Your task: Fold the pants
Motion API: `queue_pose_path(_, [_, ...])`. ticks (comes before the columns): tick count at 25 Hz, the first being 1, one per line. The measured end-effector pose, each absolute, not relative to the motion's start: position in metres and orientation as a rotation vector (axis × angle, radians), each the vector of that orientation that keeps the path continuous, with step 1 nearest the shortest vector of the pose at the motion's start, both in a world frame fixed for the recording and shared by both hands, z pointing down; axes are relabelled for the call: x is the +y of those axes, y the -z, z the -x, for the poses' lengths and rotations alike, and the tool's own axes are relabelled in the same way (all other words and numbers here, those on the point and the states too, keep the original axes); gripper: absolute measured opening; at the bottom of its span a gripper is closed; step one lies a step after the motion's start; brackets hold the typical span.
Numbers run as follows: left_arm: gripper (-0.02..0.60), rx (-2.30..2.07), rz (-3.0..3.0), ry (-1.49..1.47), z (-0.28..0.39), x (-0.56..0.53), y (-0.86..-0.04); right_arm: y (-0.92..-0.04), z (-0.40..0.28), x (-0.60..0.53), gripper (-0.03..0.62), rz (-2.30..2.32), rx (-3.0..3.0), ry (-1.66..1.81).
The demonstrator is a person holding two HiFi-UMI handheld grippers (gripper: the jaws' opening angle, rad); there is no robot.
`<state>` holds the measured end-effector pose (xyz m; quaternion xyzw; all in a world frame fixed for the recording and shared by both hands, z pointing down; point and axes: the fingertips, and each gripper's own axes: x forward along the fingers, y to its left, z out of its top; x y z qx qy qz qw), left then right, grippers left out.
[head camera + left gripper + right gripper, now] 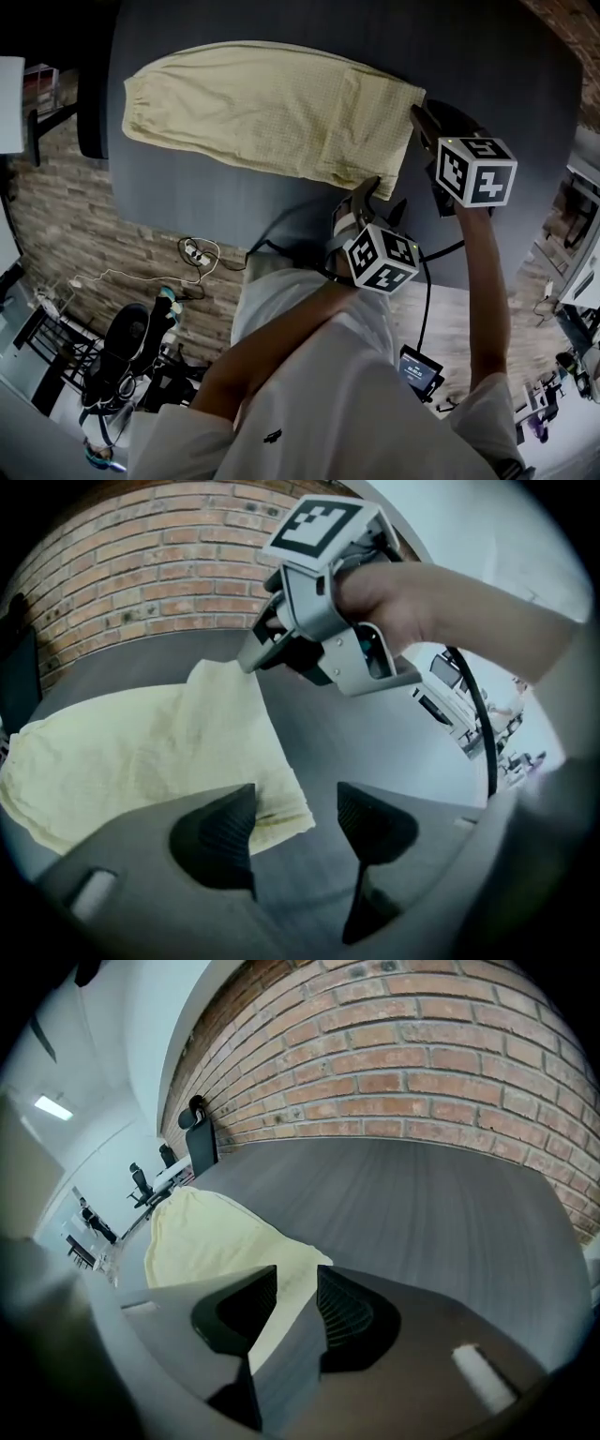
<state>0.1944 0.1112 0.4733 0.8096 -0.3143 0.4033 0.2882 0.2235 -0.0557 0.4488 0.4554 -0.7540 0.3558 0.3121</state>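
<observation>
Table: dark grey top (234,202), wide and matte, fills most of what's in front of me.
Wall: red brick (422,1054) right behind the table's far edge, pale mortar lines.
Other wall: plain white (141,1035), curving off on the side.
Light: one bright ceiling strip (53,1107), otherwise pretty dim and flat.
Chair: black one (200,1138) parked at the table's end by the brick.
Floor: brick-looking pattern (56,216) below the table edge.
Cables: white power strip and cord (192,251) lying loose down there.
Further back: office chairs and desks (150,1180), too small for me to tell more.
</observation>
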Motion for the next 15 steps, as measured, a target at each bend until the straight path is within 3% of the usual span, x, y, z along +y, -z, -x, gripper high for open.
queue_pose_path(4, [0.299, -0.838, -2.125, -1.143, -0.198, 0.113, -0.491, -0.457, -0.227, -0.056, 0.159, -1.166, -2.012, -0.971])
queue_pose_path(9, [0.299, -0.887, -2.116, -1.222, -0.199, 0.107, -0.500, -0.467, -0.230, -0.059, 0.175, -1.128, -2.028, -1.001])
queue_pose_path(13, [0.201, -0.998, -2.084, -1.210, -0.188, 0.100, -0.499, -0.472, -0.226, -0.059, 0.171, -1.104, -2.044, -1.053])
queue_pose_path(15, [0.190, -0.999, -2.074, -1.199, -0.186, 0.099, -0.498, -0.475, -0.222, -0.058, 0.164, -1.078, -2.053, -1.087])
